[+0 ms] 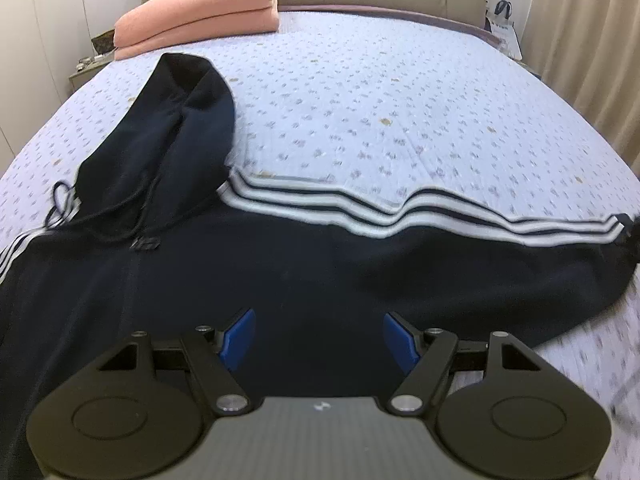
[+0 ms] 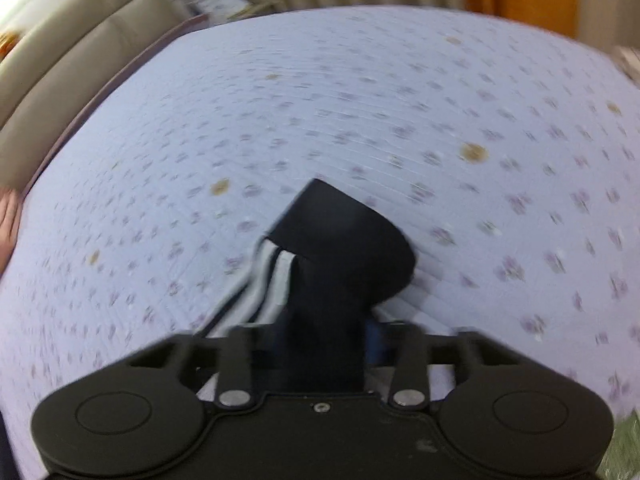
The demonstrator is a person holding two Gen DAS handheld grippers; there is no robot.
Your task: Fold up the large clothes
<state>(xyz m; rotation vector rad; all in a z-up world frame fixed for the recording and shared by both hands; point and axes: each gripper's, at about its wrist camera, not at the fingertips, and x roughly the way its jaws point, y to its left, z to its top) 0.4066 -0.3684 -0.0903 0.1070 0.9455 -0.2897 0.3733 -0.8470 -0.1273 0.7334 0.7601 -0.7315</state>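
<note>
A navy hoodie [image 1: 280, 264] sprawls across the bed [image 1: 400, 112] — a folded pink blanket [image 1: 200, 12] beyond. The left hand-held gripper [image 1: 316, 340] gapes wide; only the right view shows the right hand-held gripper [image 2: 324, 344] clamping the sleeve cuff [image 2: 344, 236].

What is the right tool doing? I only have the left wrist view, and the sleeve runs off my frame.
Observer: The right tool is shut on the sleeve cuff of the hoodie.
Operator: Is the cuff flat on the bed?
Observer: No, the cuff curls over above the bedspread ahead of the right tool.
Operator: Any stripes showing there?
Observer: Yes, the white stripes bunch at the cuff's left side. The view is motion-blurred.
</note>
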